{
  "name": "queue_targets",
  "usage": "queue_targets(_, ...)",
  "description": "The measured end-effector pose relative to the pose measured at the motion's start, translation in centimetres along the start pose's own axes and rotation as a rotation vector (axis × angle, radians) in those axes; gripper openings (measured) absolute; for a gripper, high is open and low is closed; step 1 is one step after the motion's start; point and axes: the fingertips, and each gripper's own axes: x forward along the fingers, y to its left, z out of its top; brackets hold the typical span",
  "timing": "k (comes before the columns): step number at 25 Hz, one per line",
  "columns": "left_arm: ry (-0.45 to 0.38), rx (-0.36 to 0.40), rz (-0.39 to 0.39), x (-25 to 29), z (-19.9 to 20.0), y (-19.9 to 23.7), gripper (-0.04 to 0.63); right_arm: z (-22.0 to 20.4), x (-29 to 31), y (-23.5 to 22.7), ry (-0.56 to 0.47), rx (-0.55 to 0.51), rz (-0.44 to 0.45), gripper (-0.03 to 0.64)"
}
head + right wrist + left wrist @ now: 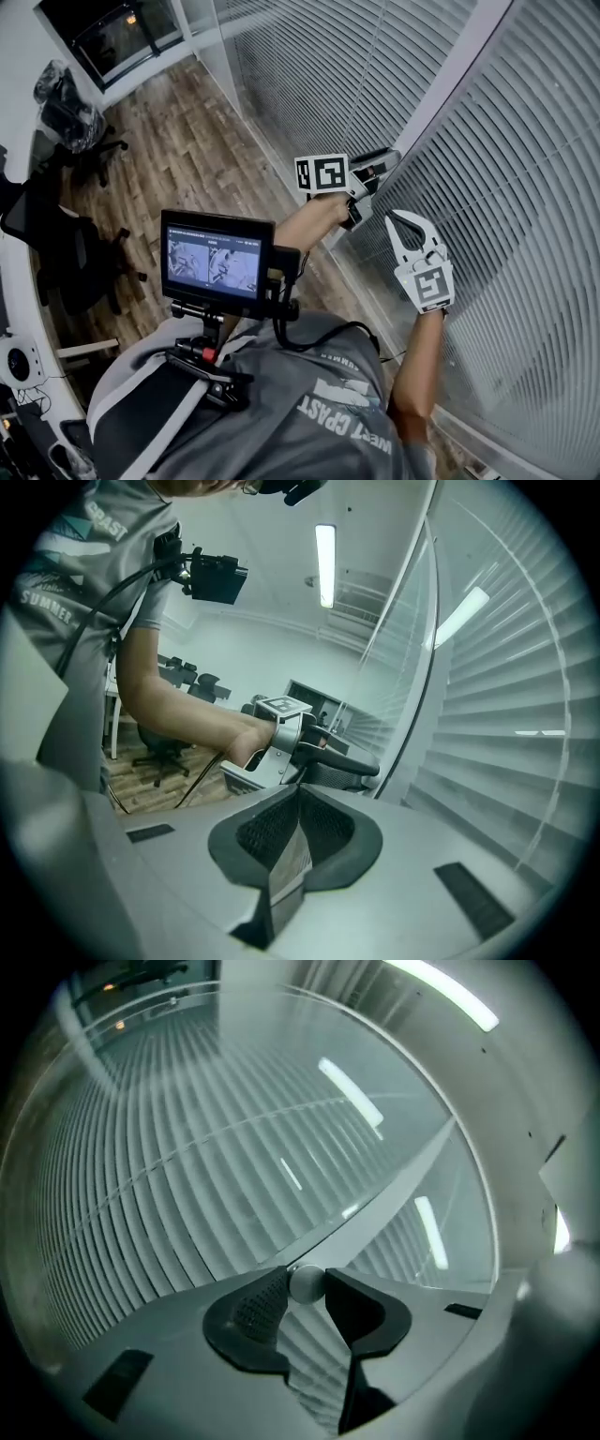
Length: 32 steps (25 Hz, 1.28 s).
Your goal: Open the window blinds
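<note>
Closed white slat blinds (525,169) cover the tall windows to my right. In the left gripper view the slats (169,1147) fill the picture, and my left gripper (306,1286) is shut on the round grey end of the blinds' wand (306,1283). In the head view, the left gripper (380,167) reaches to the window post. From the right gripper view the thin wand (412,667) rises from the left gripper (361,766) beside the slats (525,714). My right gripper (295,791) is shut on nothing and, seen from the head view (397,218), hovers close to the blinds.
A pale window post (450,84) runs between two blind panels. A small monitor (217,262) sits on a rig at the person's chest. Dark office chairs (66,253) stand on the wooden floor (187,141) to the left.
</note>
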Motion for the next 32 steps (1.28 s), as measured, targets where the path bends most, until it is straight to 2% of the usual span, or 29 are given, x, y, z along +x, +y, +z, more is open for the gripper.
queue_targets(1, -0.022, -0.059, -0.012, 0.0, 0.1, 0.0, 0.127, 0.0, 0.0, 0.0, -0.001, 0.002, 0.001, 0.003)
queue_targets(2, -0.029, -0.069, -0.019, 0.0, 0.1, 0.0, 0.129, 0.0, 0.1, 0.0, -0.003, 0.004, 0.002, 0.003)
queue_targets(3, -0.021, -0.028, -0.017, 0.1, 0.1, -0.1, 0.130, 0.0, 0.1, 0.0, -0.005, 0.006, 0.003, 0.003)
queue_targets(4, 0.003, 0.063, -0.001, 0.1, 0.0, -0.2, 0.132, 0.0, 0.2, 0.1, -0.005, 0.007, 0.006, 0.003)
queue_targets(5, 0.039, 0.209, 0.034, 0.1, -0.2, -0.3, 0.133, 0.0, 0.2, 0.2, -0.005, 0.006, 0.008, 0.003)
queue_targets(6, 0.083, 0.414, 0.089, 0.1, -0.4, -0.3, 0.141, 0.0, 0.3, 0.3, -0.005, 0.005, 0.010, 0.003)
queue_targets(9, 0.207, 1.185, 0.274, -0.3, -0.7, -0.7, 0.196, -0.2, 0.2, 0.4, -0.001, 0.006, 0.008, 0.003)
queue_targets(10, 0.238, 1.391, 0.310, -0.3, -0.9, -1.0, 0.199, -0.3, 0.1, 0.3, -0.002, 0.007, 0.006, 0.003)
queue_targets(11, 0.266, 1.546, 0.328, -0.2, -1.1, -1.3, 0.198, -0.3, 0.0, 0.3, -0.002, 0.008, 0.002, 0.003)
queue_targets(12, 0.290, 1.651, 0.334, 0.0, -1.5, -1.5, 0.187, -0.3, 0.0, 0.2, 0.000, 0.008, 0.000, 0.003)
queue_targets(13, 0.307, 1.712, 0.335, 0.1, -1.8, -1.6, 0.145, -0.3, -0.1, 0.2, 0.003, 0.007, -0.001, 0.003)
queue_targets(15, 0.312, 1.737, 0.338, 0.1, -2.1, -1.7, 0.129, -0.2, 0.0, 0.2, 0.005, 0.006, -0.001, 0.003)
queue_targets(17, 0.304, 1.688, 0.332, 0.1, -2.1, -1.7, 0.127, -0.2, -0.1, 0.2, 0.004, 0.005, -0.002, 0.003)
queue_targets(18, 0.293, 1.629, 0.321, 0.1, -2.0, -1.6, 0.127, -0.2, -0.1, 0.1, 0.002, 0.004, -0.003, 0.003)
queue_targets(19, 0.275, 1.526, 0.301, 0.1, -2.0, -1.5, 0.127, -0.3, -0.1, 0.1, -0.001, 0.004, -0.004, 0.003)
queue_targets(20, 0.247, 1.369, 0.271, 0.0, -1.8, -1.4, 0.127, -0.3, 0.0, 0.1, -0.005, 0.004, -0.005, 0.003)
queue_targets(21, 0.212, 1.167, 0.230, 0.0, -1.5, -1.2, 0.127, -0.2, 0.0, 0.0, -0.007, 0.004, -0.005, 0.003)
queue_targets(24, 0.091, 0.451, 0.082, 0.0, -0.6, -0.7, 0.127, 0.0, 0.2, -0.1, -0.006, 0.001, -0.001, 0.003)
queue_targets(25, 0.052, 0.248, 0.036, -0.1, -0.4, -0.6, 0.129, 0.0, 0.2, -0.1, -0.006, 0.001, -0.001, 0.003)
queue_targets(26, 0.019, 0.100, 0.003, -0.1, -0.2, -0.5, 0.128, 0.0, 0.2, -0.1, -0.007, 0.003, 0.000, 0.003)
queue_targets(27, -0.005, 0.007, -0.017, -0.2, -0.2, -0.4, 0.129, 0.0, 0.3, -0.1, -0.008, 0.004, 0.000, 0.003)
queue_targets(28, -0.020, -0.043, -0.029, -0.2, -0.1, -0.4, 0.127, 0.0, 0.3, -0.1, -0.008, 0.004, 0.001, 0.003)
queue_targets(29, -0.027, -0.063, -0.033, -0.2, -0.1, -0.3, 0.128, -0.1, 0.4, 0.0, -0.008, 0.003, 0.002, 0.003)
queue_targets(32, -0.028, -0.056, -0.032, -0.2, -0.1, -0.3, 0.127, -0.2, 0.5, 0.1, -0.009, 0.002, 0.005, 0.003)
